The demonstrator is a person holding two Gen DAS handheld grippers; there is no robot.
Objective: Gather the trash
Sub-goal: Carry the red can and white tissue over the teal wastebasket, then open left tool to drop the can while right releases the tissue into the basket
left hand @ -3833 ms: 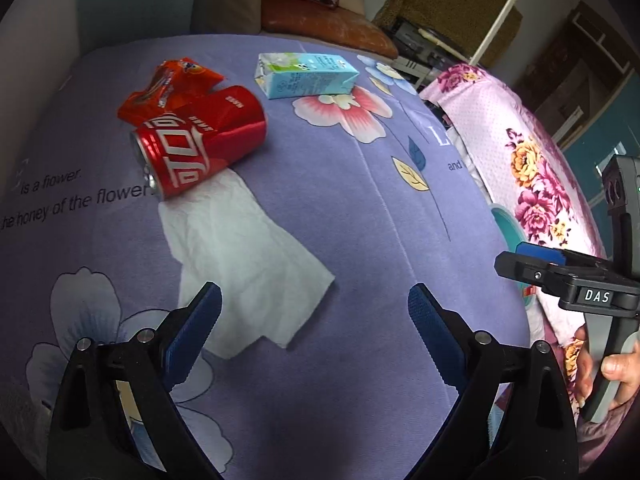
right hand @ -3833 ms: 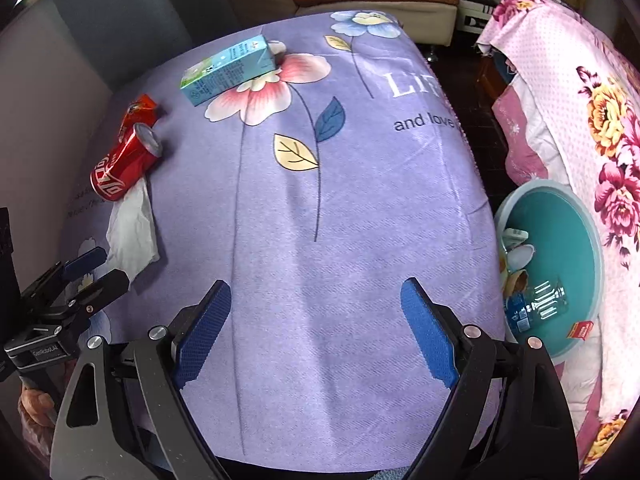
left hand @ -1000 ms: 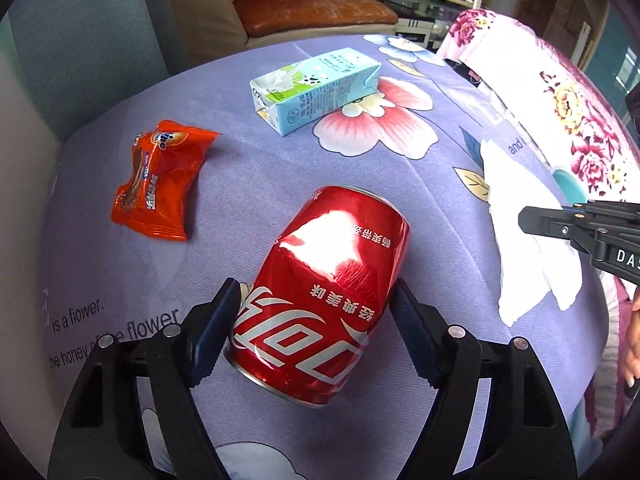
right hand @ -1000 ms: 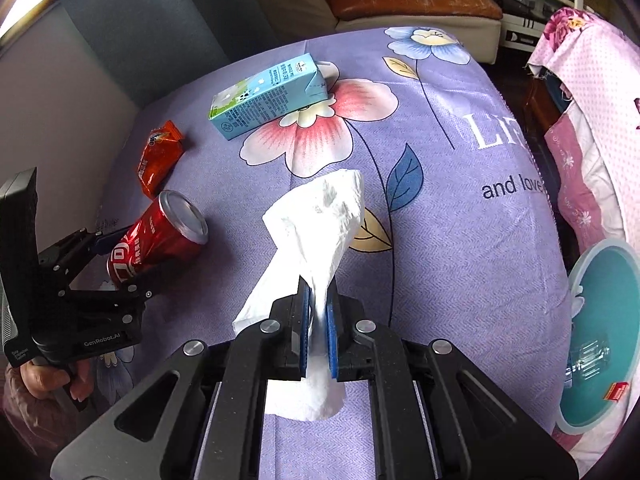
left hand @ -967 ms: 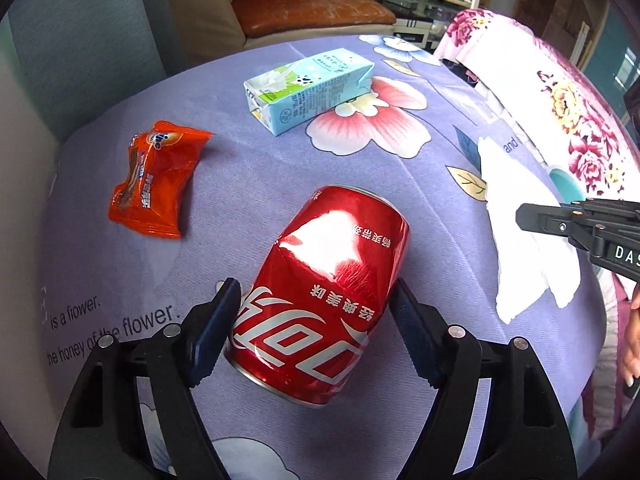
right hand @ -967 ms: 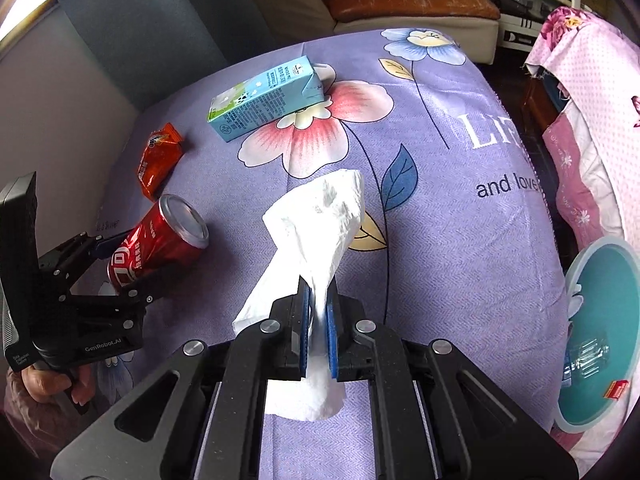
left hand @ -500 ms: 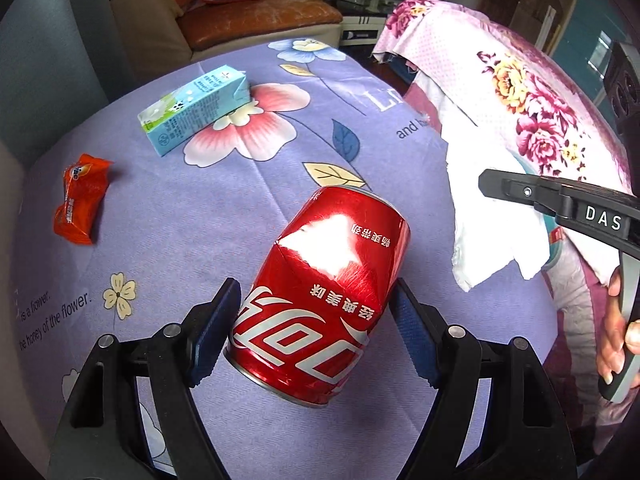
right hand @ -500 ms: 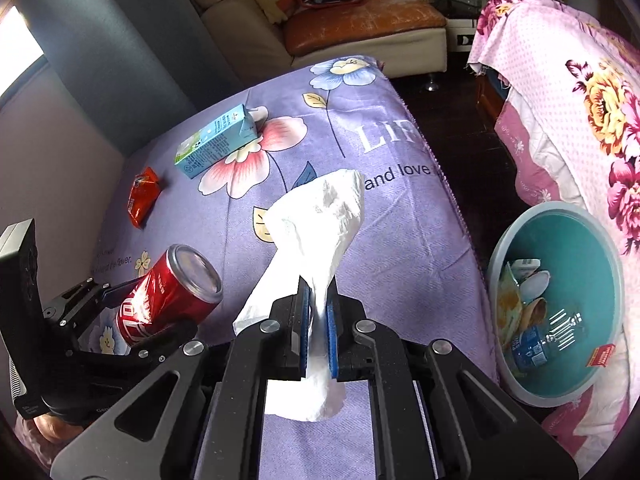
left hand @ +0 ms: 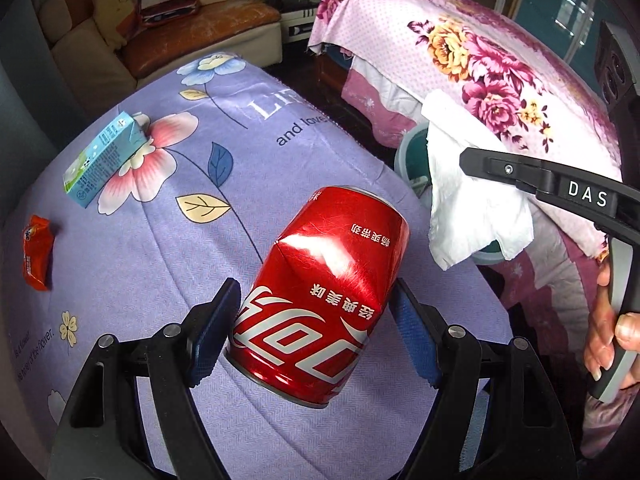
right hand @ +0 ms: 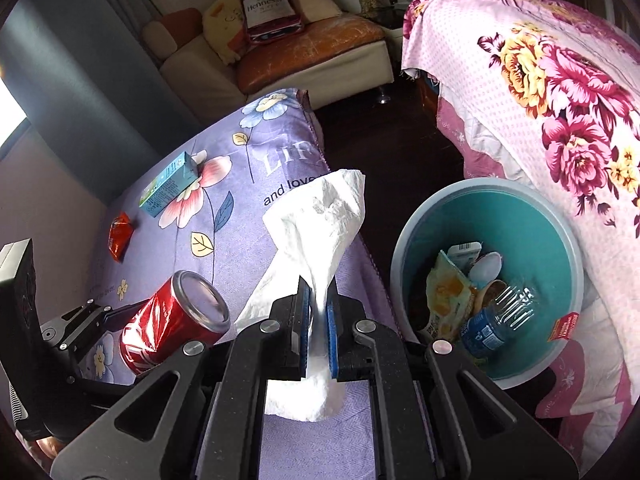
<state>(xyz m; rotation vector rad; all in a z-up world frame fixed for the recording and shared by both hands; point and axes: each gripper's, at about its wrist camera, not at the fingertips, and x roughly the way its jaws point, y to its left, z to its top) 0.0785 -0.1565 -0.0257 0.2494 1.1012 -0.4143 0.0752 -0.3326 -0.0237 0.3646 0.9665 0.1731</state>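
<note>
Dented cola can [left hand: 320, 292] clamped in left gripper [left hand: 316, 320]; tissue [right hand: 320, 232] pinched in right gripper [right hand: 318, 316]. Step: carry to teal bin [right hand: 560, 248] beside bed edge. Next: release required over bin; 2 items left on bed.

**What can't be seen or read**

Left wrist view: the tissue [left hand: 472, 200] covers most of the teal bin [left hand: 404, 156]; only a sliver of rim shows. The hand [left hand: 610, 320] is cut off at the right edge. Small print on the carton [left hand: 102, 160] is too tiny to read.

Right wrist view: the can [right hand: 172, 320] is partly hidden behind the left gripper [right hand: 120, 316]. Trash in the bin overlaps; several bits can't be identified.
</note>
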